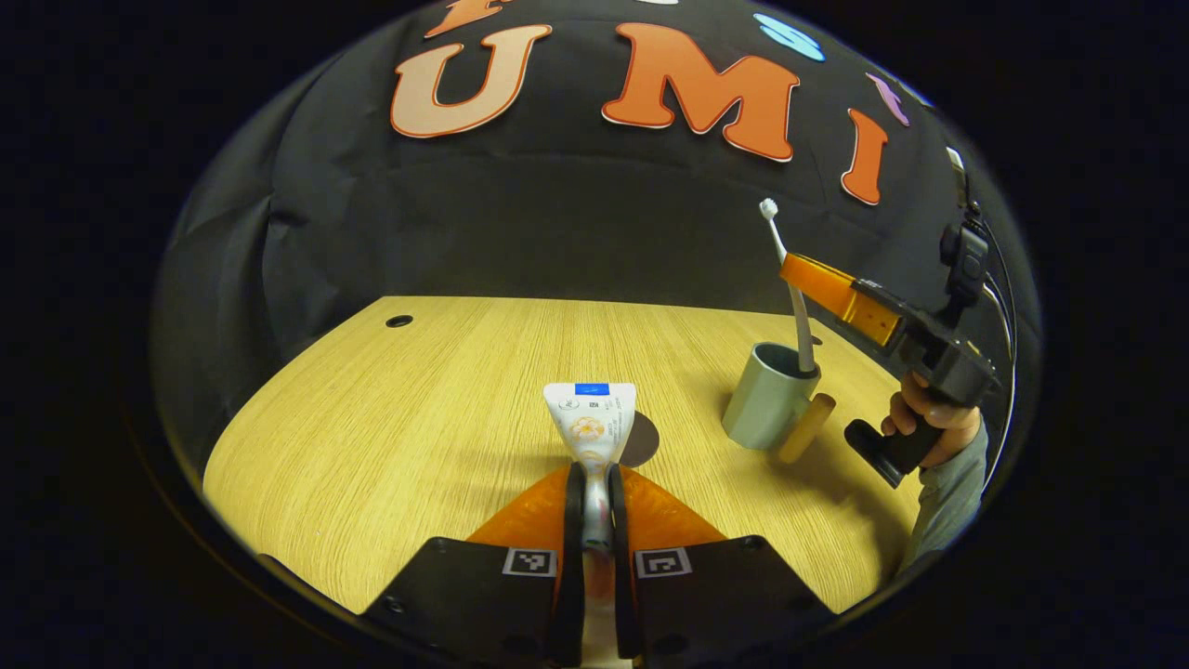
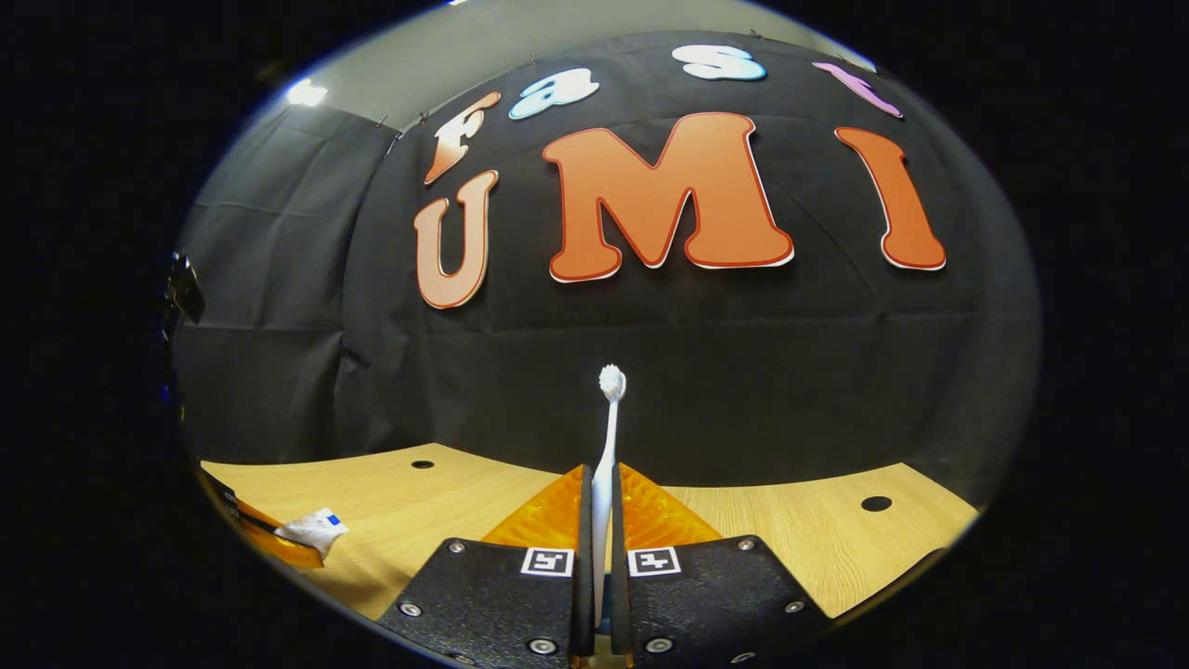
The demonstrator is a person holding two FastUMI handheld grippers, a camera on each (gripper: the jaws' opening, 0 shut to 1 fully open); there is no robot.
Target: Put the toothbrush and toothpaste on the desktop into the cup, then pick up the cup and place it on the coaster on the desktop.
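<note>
Left gripper [image 1: 595, 492]: fingers drawn in tight on the toothpaste [image 1: 592, 426] — the tube is pinched at its lower end, its flat crimped end pointing away over the desktop [image 1: 390, 446].

Right gripper [image 2: 601, 506]: fingers narrowed onto the toothbrush [image 2: 606, 446], held upright with bristles on top; from the left gripper view it is seen gripped mid-handle, its lower end inside the cup [image 1: 769, 396].

Cup: stood on the desktop at the right, a hand [image 1: 929, 413] seen beyond it.

Coaster [image 1: 807, 427]: a wooden disc seen edge-on — just beside the cup's right side.
</note>
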